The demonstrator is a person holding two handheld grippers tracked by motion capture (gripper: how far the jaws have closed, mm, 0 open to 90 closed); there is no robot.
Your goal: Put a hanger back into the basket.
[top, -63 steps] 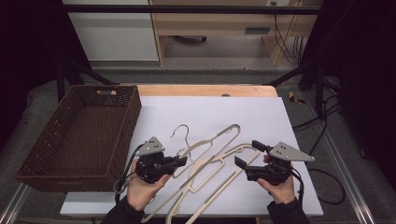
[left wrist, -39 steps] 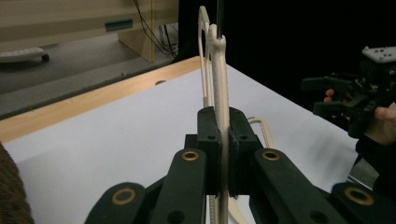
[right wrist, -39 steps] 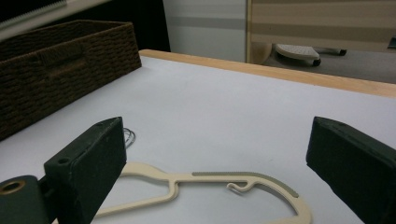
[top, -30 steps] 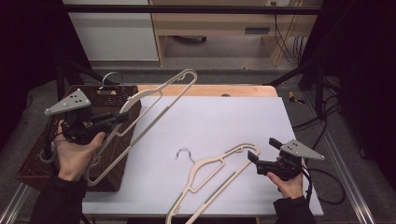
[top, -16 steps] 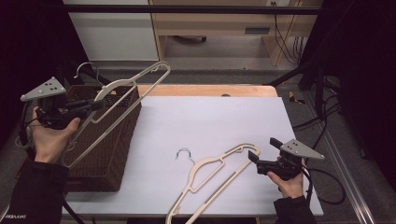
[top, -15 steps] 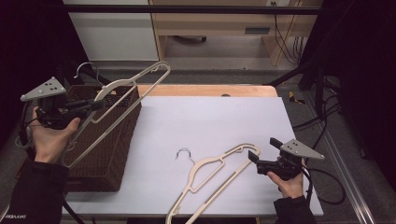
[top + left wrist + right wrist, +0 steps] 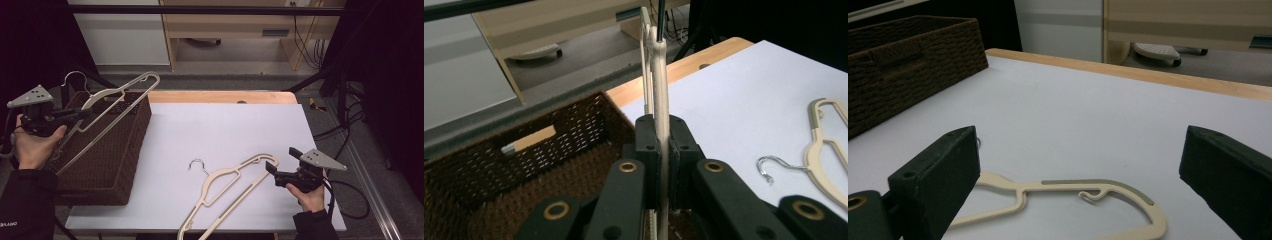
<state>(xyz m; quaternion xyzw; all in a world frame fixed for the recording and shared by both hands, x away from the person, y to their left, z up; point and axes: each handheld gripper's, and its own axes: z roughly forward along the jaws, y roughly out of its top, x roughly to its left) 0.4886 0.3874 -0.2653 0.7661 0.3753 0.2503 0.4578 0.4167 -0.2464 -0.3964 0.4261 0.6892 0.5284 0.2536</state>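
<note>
Dark lab, white desk (image 7: 225,135) with a wood strip at the far edge, wicker basket (image 7: 107,150) on its left end. High view: left tongs (image 7: 82,114) are clamped on a cream hanger (image 7: 117,95), held in the air over the basket, tilted, metal hook toward the far left and past the rim. Second hanger (image 7: 225,192) lies flat on the desk near the front edge, hook pointing left; right tongs (image 7: 270,169) sit just beside its right shoulder, not touching it as far as I can tell. Left gripper view: the pads pinch the held hanger's thin bar edge-on, hanger standing up from the jaws, basket interior below with a tan tag on the far wall. Judgement: light, stiff plastic, smooth so it could pivot in a narrow pinch; long lever, so grip near the middle of a bar, not the hook. Basket opening looks roomy but the hanger is long, so go in lengthwise, watch the hook catching the weave or rim. Right gripper view: jaws spread wide, nothing between them, the flat hanger's notched shoulder just ahead and below. It lies flush, little clearance under it; the raised loop end looks like the best bite. Plenty of free desk around it, front edge near.
</note>
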